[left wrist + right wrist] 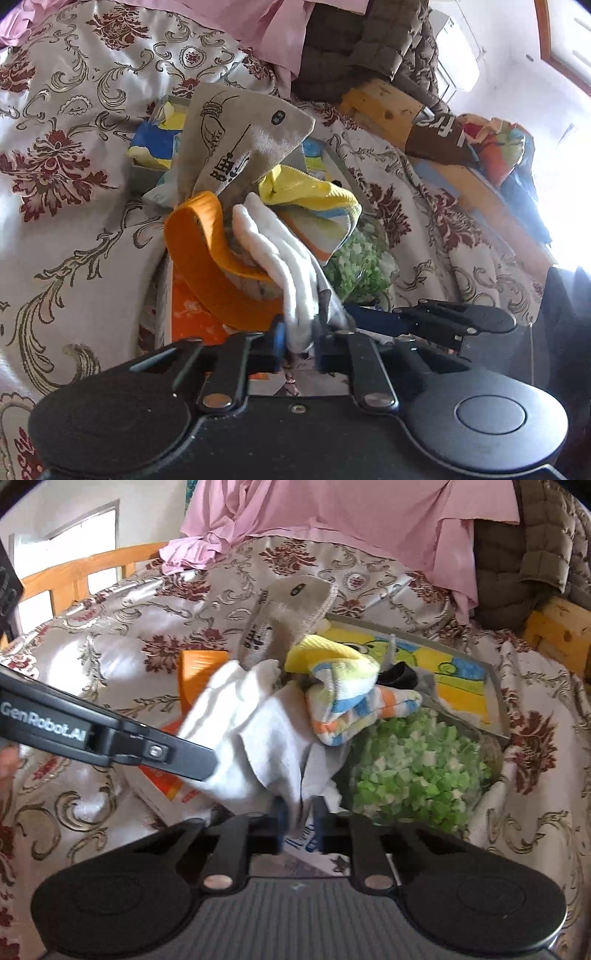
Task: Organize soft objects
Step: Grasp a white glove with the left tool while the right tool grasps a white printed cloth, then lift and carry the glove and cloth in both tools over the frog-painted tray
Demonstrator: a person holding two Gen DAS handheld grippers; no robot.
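Closely, from the pads outward:
Left gripper [299, 341]: jaws pinched together on the white sock [284, 254], at 6 o'clock in the left wrist view.
Right gripper [299, 825]: jaws clamped on the same white sock [258, 738], its cloth bunched between the pads at 6 o'clock in the right wrist view.
Left gripper seen from the right: its black finger [162, 755] comes in from 9 o'clock and meets the sock's left edge.
White sock: stretched between both grippers, lying on top of the pile.
Orange-cuffed sock [218, 266]: touching the white one, toward 10 o'clock of it.
Grey printed sock [240, 136]: stands up at 12 o'clock of the pile.
Striped yellow sock [347, 690]: just beside the white sock at 2 o'clock.
Green bundle [417, 764]: at 3 o'clock, touching the pile.
Tray [493, 701]: under the socks, toward 1 o'clock.
Bedspread [66, 206]: floral, beneath everything.
Pink cloth [351, 513]: at 12 o'clock, well apart.
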